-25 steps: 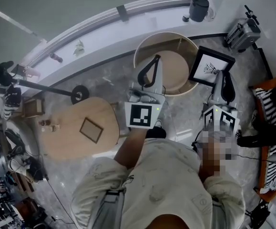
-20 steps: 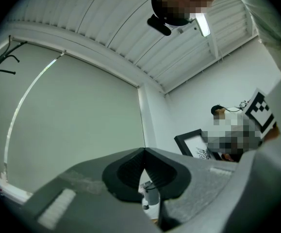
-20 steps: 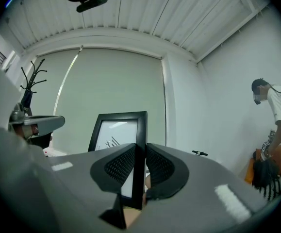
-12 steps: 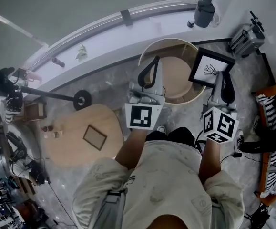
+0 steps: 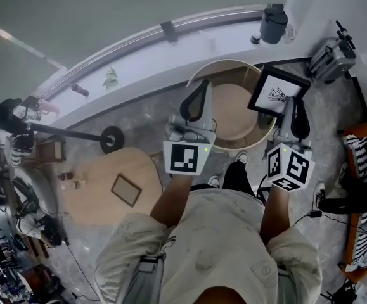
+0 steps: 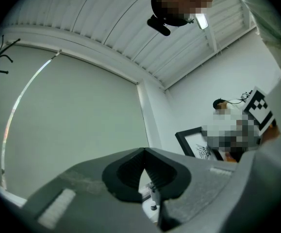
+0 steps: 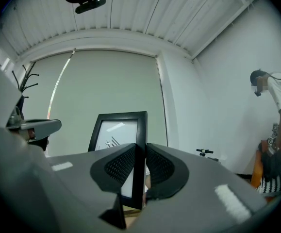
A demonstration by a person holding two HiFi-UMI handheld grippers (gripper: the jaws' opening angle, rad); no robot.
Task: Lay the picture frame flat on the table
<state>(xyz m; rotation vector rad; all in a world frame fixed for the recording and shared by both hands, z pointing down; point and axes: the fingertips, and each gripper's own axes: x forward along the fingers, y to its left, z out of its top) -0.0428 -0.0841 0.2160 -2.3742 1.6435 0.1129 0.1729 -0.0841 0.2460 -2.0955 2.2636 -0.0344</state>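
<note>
Carrying picture frame [image 5: 278, 92] toward round table [image 5: 199, 75]: frame now overlaps table's right rim slightly more than a second ago. Right gripper [image 5: 295, 111] jaws part-open, clamped on frame's side edge; frame upright, off table. Left gripper [image 5: 194, 103] jaws closed, empty. Laying flat not yet begun.

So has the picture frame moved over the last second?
Yes. The picture frame, clamped in the right gripper, has shifted left and further over the round table; before, it only overlapped the table's right edge.
</note>
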